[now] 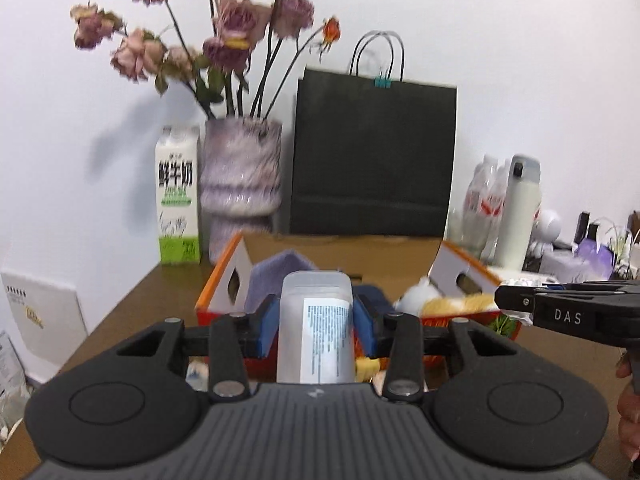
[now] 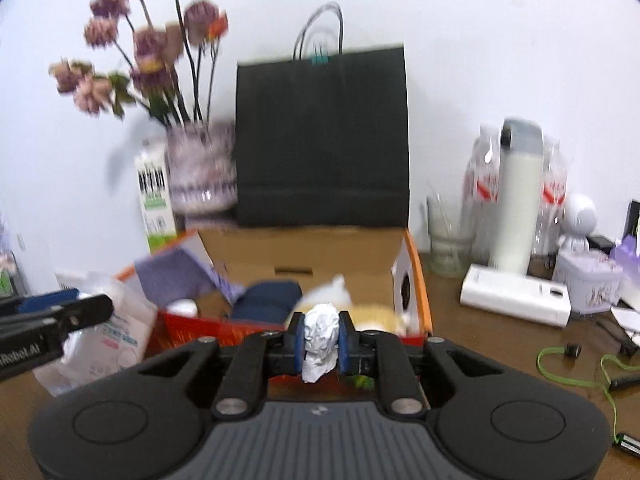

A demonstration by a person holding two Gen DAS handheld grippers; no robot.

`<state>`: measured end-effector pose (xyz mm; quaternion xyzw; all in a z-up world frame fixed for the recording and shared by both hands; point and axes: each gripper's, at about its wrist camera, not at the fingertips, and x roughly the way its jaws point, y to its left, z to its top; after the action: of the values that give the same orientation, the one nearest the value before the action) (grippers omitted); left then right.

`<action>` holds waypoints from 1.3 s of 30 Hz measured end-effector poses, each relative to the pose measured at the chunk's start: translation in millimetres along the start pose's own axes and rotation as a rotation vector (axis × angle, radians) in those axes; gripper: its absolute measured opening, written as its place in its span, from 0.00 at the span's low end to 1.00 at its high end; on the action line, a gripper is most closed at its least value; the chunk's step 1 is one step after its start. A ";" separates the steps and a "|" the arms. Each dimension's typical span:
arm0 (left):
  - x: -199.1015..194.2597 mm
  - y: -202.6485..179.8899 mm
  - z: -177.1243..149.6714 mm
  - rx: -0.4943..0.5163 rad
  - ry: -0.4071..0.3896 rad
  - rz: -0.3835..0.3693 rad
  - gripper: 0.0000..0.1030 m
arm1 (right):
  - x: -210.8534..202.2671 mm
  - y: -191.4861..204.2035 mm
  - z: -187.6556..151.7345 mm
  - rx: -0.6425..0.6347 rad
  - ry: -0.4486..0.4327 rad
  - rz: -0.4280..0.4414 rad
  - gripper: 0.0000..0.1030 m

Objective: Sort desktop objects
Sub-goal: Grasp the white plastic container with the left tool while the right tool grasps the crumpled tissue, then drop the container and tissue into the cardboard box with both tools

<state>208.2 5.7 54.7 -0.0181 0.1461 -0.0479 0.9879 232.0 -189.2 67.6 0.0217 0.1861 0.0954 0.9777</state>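
Note:
My left gripper (image 1: 316, 320) is shut on a translucent plastic packet with a printed label (image 1: 316, 328), held just in front of the open orange-and-white cardboard box (image 1: 224, 276). My right gripper (image 2: 320, 338) is shut on a crumpled silver foil ball (image 2: 320, 336), held at the box's front edge (image 2: 418, 280). Inside the box lie a purple cloth (image 2: 172, 276), a dark blue item (image 2: 268, 298) and a white and yellow soft item (image 2: 372, 314). The right gripper shows at the right of the left wrist view (image 1: 516, 306), and the left gripper with its packet shows at the left of the right wrist view (image 2: 108, 332).
Behind the box stand a black paper bag (image 1: 372, 160), a vase of dried roses (image 1: 240, 176) and a milk carton (image 1: 178, 196). On the right of the brown desk are a white thermos (image 2: 518, 196), a glass (image 2: 446, 248), a white power bank (image 2: 516, 294), a lilac tin (image 2: 592, 280) and a green cable (image 2: 576, 364).

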 end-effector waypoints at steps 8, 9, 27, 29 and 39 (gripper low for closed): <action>-5.9 2.7 35.2 -0.066 -0.109 -0.028 0.39 | 6.3 -2.5 21.3 0.016 -0.052 0.009 0.15; -4.1 4.3 40.8 -0.084 -0.123 -0.029 0.39 | 9.5 -3.4 24.4 0.023 -0.060 0.009 0.15; 115.1 11.0 51.4 -0.169 0.032 -0.008 0.40 | 114.5 6.6 44.0 0.025 0.031 0.033 0.17; 116.2 13.2 47.6 -0.183 0.033 0.003 0.62 | 118.6 3.1 42.5 0.042 0.054 0.020 0.36; 102.7 14.9 50.1 -0.194 -0.001 0.052 1.00 | 115.0 5.7 40.4 0.016 0.058 -0.023 0.98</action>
<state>321.9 11.4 72.4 -0.1100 0.1499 -0.0081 0.9825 350.8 -161.5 64.2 0.0246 0.2152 0.0835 0.9727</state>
